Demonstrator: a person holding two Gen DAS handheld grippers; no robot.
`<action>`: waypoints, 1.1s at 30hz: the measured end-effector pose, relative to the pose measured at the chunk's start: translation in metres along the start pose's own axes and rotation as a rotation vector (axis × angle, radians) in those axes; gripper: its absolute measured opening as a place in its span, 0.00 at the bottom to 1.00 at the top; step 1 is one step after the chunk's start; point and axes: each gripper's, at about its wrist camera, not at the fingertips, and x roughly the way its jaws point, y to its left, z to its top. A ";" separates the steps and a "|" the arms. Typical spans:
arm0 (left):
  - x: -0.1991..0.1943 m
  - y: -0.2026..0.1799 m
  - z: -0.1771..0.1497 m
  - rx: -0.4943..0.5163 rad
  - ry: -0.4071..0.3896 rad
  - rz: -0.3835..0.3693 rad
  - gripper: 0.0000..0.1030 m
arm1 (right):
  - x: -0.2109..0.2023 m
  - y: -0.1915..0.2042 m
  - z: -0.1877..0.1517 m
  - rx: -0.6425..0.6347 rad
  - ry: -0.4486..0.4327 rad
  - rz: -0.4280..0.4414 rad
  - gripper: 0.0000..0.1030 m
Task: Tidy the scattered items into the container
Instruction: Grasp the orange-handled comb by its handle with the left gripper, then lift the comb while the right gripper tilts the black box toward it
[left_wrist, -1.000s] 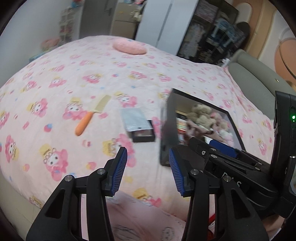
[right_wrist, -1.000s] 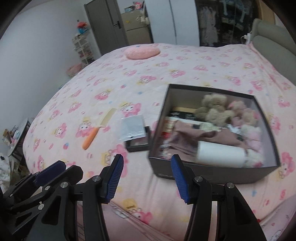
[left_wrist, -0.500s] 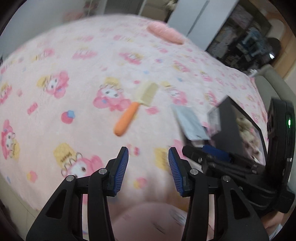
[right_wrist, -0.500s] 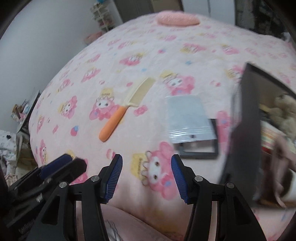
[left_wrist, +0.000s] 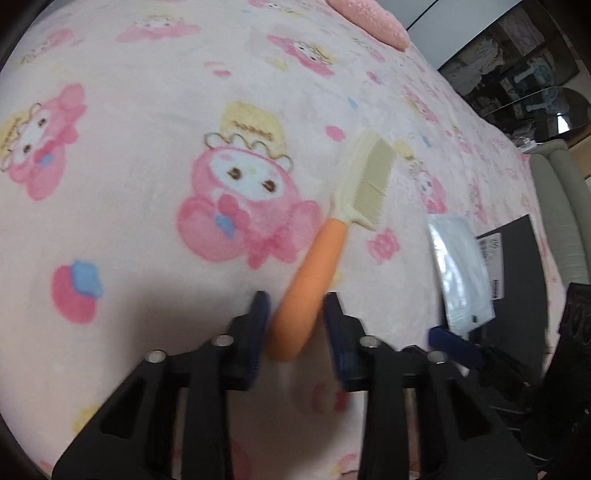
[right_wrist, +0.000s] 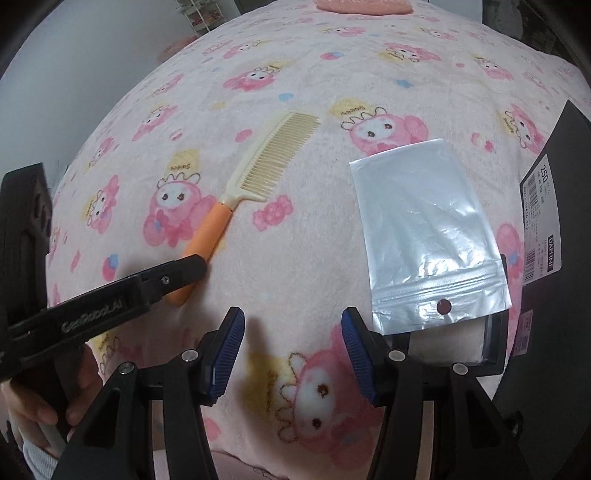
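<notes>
Orange and smooth, the comb's handle lay at lower centre between the left gripper jaws, which had just been closing but did not yet press it. Tapered, it might have squirted out sideways on the soft blanket. The right gripper hung open over nothing, below the plastic pouch at right.

comb: 1 | plastic pouch: 1 | black box: 1; pink cushion: seemingly 1 | grippers: 2
</notes>
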 end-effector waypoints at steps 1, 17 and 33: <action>-0.003 -0.004 -0.003 0.008 0.003 0.004 0.24 | -0.004 -0.001 -0.002 0.003 -0.003 0.009 0.49; -0.039 -0.097 -0.080 -0.017 0.097 -0.131 0.20 | -0.084 -0.041 -0.083 0.055 -0.026 0.102 0.49; 0.018 -0.180 -0.139 0.100 0.240 -0.069 0.21 | -0.116 -0.115 -0.146 0.169 -0.029 0.069 0.50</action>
